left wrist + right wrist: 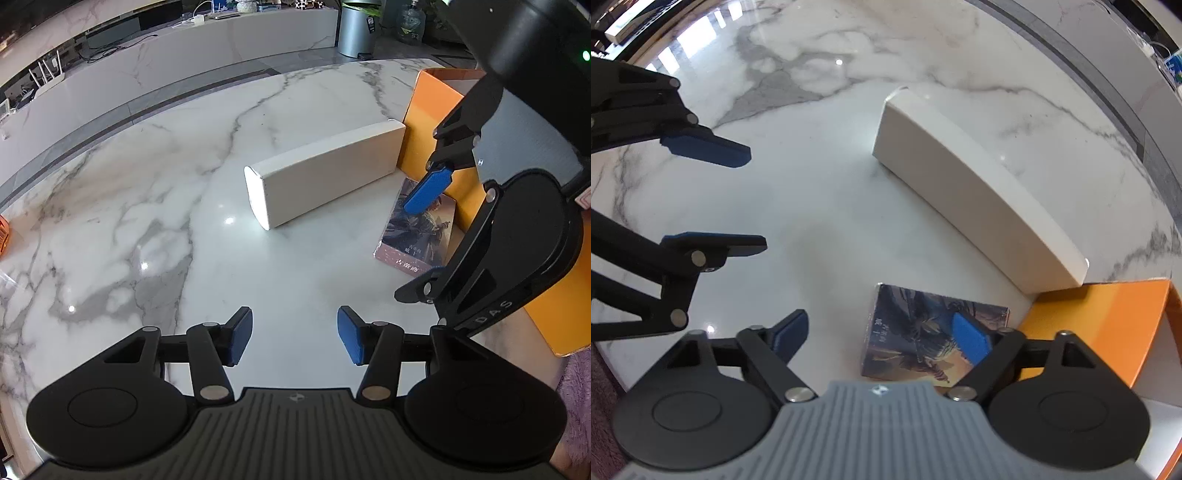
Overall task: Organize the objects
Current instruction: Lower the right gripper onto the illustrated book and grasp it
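On the surface [147, 229] a long box [325, 177] lies flat, one end touching the open carton [424, 122] at the right edge. A book [417, 236] lies flat just in front of the box, beside the carton's wall. The right hand-held gripper [882, 339] hangs over the book; the left hand-held gripper [295, 336] hangs over bare surface, nearer the front edge.

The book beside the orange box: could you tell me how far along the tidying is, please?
Nothing looks put away yet. The book lies flat on the marble table against the orange box, with the long white box next to it. In hand: the right hand-held gripper hangs open over the book, one pad above its cover. The left hand-held gripper is open and empty. Both items remain to be placed.
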A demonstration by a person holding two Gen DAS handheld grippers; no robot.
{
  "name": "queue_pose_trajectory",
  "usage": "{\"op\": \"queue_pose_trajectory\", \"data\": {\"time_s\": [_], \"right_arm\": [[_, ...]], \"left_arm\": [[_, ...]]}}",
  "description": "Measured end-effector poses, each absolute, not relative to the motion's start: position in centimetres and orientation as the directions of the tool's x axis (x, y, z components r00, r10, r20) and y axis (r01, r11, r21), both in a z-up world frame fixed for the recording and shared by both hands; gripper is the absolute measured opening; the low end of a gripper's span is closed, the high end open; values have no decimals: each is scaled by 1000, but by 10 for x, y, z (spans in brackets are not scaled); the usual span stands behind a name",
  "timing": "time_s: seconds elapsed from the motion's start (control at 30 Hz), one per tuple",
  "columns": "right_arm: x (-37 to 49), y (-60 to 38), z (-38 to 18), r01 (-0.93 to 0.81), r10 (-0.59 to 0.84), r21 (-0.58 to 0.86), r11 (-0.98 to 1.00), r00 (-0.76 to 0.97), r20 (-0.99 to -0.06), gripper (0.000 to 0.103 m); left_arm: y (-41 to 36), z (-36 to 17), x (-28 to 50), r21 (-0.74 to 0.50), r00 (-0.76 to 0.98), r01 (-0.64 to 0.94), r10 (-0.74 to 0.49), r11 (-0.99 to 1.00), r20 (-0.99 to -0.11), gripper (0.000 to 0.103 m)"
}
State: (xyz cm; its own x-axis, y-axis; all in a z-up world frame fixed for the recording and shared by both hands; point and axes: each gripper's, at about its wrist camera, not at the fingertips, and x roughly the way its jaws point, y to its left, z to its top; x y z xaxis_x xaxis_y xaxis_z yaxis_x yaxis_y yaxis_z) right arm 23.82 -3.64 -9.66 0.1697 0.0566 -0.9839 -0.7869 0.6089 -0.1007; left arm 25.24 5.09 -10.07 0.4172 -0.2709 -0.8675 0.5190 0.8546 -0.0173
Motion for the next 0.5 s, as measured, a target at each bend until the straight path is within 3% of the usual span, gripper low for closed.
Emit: {"op": "queue_pose_trajectory", "data": {"time_s": [0.13,0.3,0.5], "right_arm": [[236,-38,-92,-872,38,-109,477,144,-989,70],[230,-38,-100,-958,1,-157,239,162,-987,90],[235,-36,-111,-983,-20,-168,75,167,-986,93]], "left_arm": [[45,-99,247,-22,408,543,-287,839,-867,60],[34,-101,246,-2,393,579,-281,815,-876,60],[30,-100,250,0,392,594,-289,804,-873,60]]}}
